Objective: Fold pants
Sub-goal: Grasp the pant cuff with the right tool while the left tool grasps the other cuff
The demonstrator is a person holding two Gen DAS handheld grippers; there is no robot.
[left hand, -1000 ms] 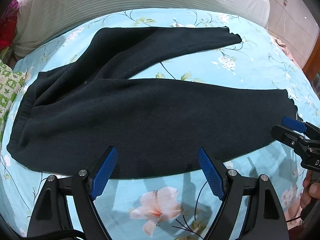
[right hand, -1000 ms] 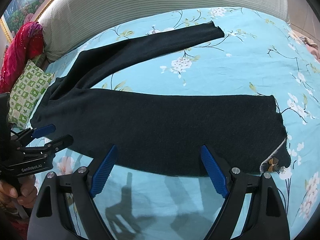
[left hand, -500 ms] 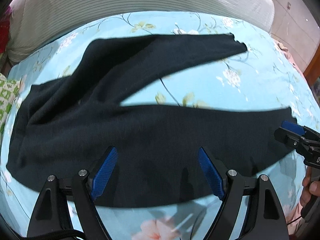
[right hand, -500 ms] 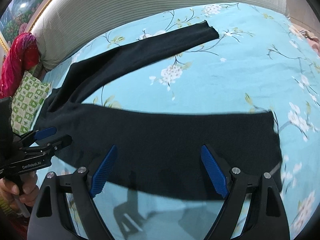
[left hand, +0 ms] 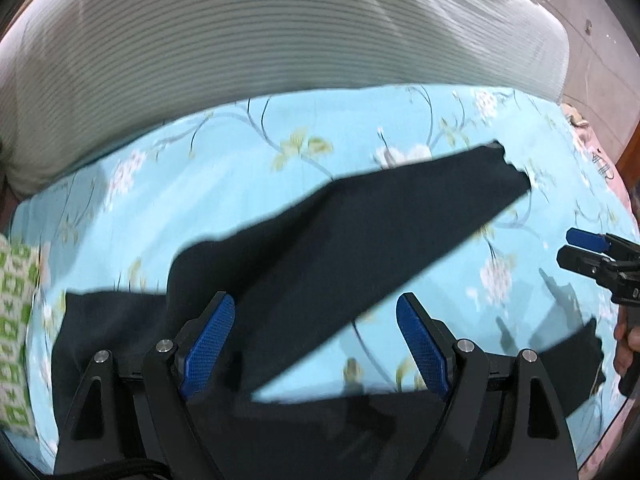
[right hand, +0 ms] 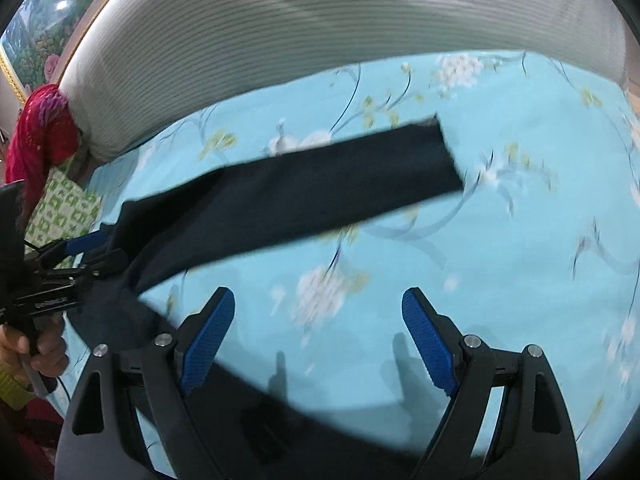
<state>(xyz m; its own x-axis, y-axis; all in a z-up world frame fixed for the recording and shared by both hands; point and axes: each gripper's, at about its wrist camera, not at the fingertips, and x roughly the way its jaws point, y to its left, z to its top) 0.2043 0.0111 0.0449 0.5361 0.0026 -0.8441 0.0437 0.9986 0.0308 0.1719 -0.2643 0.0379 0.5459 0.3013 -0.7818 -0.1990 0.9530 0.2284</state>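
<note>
Left wrist view: the bed [left hand: 280, 184] carries the dark pants [left hand: 360, 232], legs splayed in a V, far leg angled toward the striped bolster [left hand: 280, 40]. Both the left gripper [left hand: 316, 344] and right gripper [right hand: 320, 340] hover with jaws spread, holding nothing. Judged risk: grabbing one leg unevenly could drag the limp cloth askew, bunching the fold.

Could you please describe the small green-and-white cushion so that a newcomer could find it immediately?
Start from the blue floral bedsheet and follow the dark pants toward their waist end. Past it, at the sheet's edge below the red cloth, lies the cushion. It alone carries a green-and-white checked pattern.
</note>
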